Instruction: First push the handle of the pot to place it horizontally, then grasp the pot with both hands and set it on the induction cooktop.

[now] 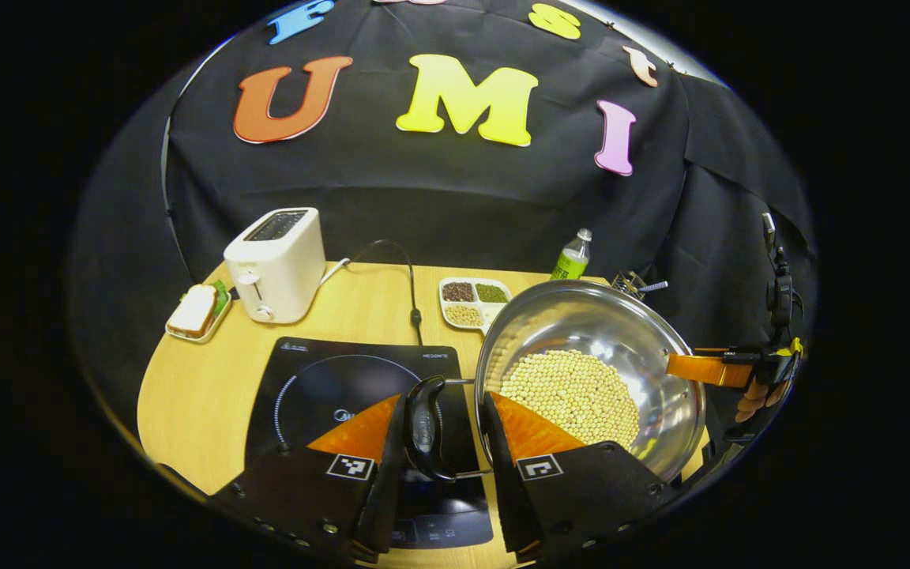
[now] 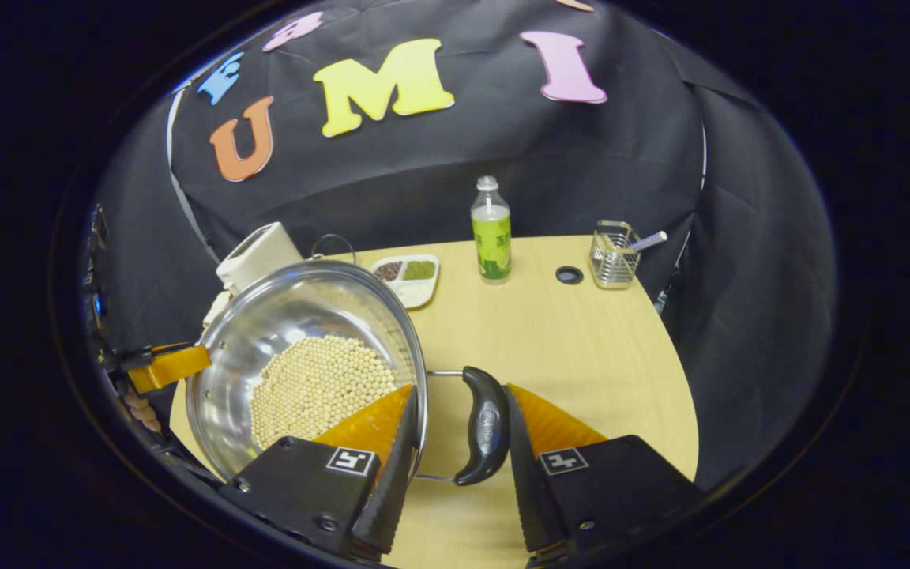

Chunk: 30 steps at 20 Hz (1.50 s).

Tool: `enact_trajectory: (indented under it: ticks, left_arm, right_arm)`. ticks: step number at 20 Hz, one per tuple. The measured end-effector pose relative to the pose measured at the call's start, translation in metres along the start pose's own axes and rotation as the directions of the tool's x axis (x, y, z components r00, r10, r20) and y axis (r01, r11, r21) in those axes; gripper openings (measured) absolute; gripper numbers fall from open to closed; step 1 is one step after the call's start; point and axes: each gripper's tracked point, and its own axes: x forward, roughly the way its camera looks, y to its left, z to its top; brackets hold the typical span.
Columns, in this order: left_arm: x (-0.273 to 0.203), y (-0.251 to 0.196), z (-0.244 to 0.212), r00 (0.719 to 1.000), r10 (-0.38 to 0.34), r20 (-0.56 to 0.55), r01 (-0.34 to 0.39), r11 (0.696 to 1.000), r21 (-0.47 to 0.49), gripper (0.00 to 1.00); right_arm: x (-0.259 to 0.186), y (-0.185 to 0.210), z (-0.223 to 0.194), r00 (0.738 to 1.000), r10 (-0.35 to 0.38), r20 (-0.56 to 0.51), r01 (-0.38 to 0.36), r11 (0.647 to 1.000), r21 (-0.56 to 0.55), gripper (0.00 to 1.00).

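Table [image 2: 581, 348]: induction cooktop [image 1: 329, 395] near left. Pot [image 1: 589, 371] of beans, tilted, just right of the cooktop, overlapping its right edge. Left gripper [image 1: 441, 431] straddles the pot's black left handle [image 1: 423, 427]; right gripper [image 2: 459, 431] straddles right handle [image 2: 485, 423]. Contact on either: cannot tell.

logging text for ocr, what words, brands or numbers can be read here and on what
No text can be quoted; none of it reads clearly.
Cooktop: white print at its far corners and a logo in the ring, too small to read.
Handle: raised lettering on the black grip, blurred.
Bottle: green label, print too small to read.
Square markers: black-and-white patterns, no words.
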Motion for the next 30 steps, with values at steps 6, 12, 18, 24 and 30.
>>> enact_trajectory:
  ticks: [6, 12, 18, 24, 30]
  left_arm:
    - [-0.034, 0.051, 0.017, 0.997, 0.046, 0.056, -0.044, 0.999, -0.03, 0.51]
    - [-0.046, 0.108, 0.023, 0.992, 0.102, 0.076, -0.097, 0.993, -0.07, 0.51]
    - [-0.039, 0.156, 0.021, 0.988, 0.14, 0.067, -0.133, 0.986, -0.102, 0.51]
    - [-0.014, 0.194, 0.008, 0.986, 0.162, 0.029, -0.157, 0.98, -0.124, 0.51]
    - [0.013, 0.213, -0.012, 0.985, 0.173, 0.015, -0.169, 0.976, -0.14, 0.51]
  right_arm:
    - [-0.005, 0.065, 0.022, 0.999, 0.044, 0.026, -0.042, 0.998, -0.054, 0.61]
    - [0.014, 0.125, 0.03, 0.996, 0.089, 0.009, -0.088, 0.992, -0.087, 0.61]
    - [0.044, 0.171, 0.033, 0.995, 0.103, -0.009, -0.103, 0.988, -0.115, 0.61]
    - [0.087, 0.197, 0.019, 0.993, 0.103, -0.058, -0.11, 0.986, -0.123, 0.62]
    - [0.116, 0.206, 0.007, 0.995, 0.072, -0.068, -0.082, 0.983, -0.161, 0.62]
